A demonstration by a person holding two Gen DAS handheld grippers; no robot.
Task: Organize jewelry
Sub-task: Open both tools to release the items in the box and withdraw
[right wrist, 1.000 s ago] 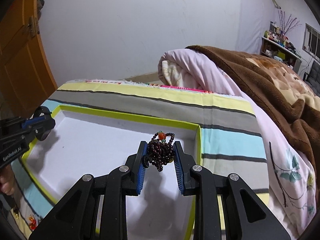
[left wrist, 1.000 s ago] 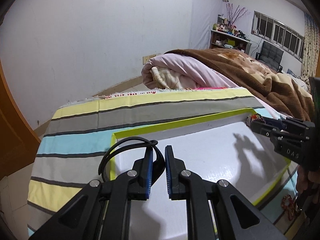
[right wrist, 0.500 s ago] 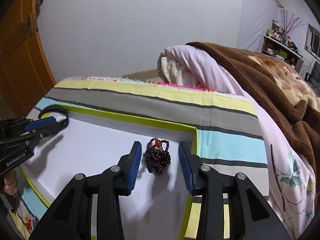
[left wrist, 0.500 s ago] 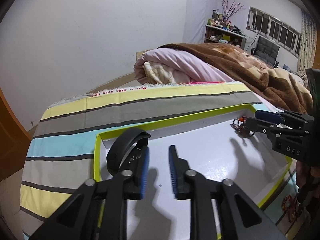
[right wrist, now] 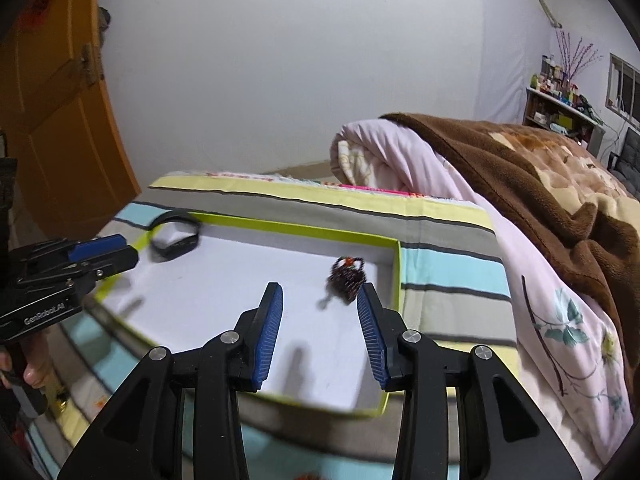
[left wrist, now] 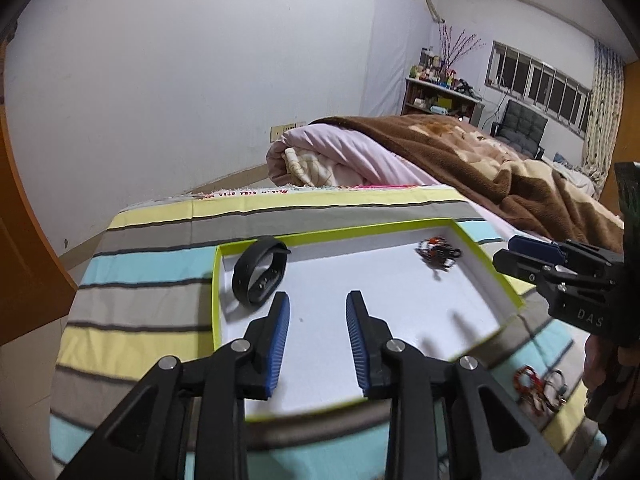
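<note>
A shallow white tray with a lime-green rim [left wrist: 360,230] [right wrist: 300,226] lies on the striped bed sheet. A black wristband [left wrist: 260,276] [right wrist: 176,236] rests in its far left corner. A dark bead bracelet with an orange bead [left wrist: 436,254] [right wrist: 347,278] lies in the far right corner. My left gripper [left wrist: 318,296] [right wrist: 128,249] hovers over the tray, back from the wristband; its jaws are opening and nothing is between them. My right gripper [right wrist: 320,288] [left wrist: 508,250] is open and empty, and the bracelet lies just beyond its right finger.
More red beaded jewelry [left wrist: 536,386] lies on the sheet near the tray's front right. A rolled pink quilt [left wrist: 332,160] and a brown blanket [left wrist: 500,168] fill the bed behind and to the right. An orange door [right wrist: 52,120] stands at the left.
The left gripper let go of the black wristband and the right one let go of the bead bracelet. Both pieces now lie in the tray, and both grippers have drawn back and up.
</note>
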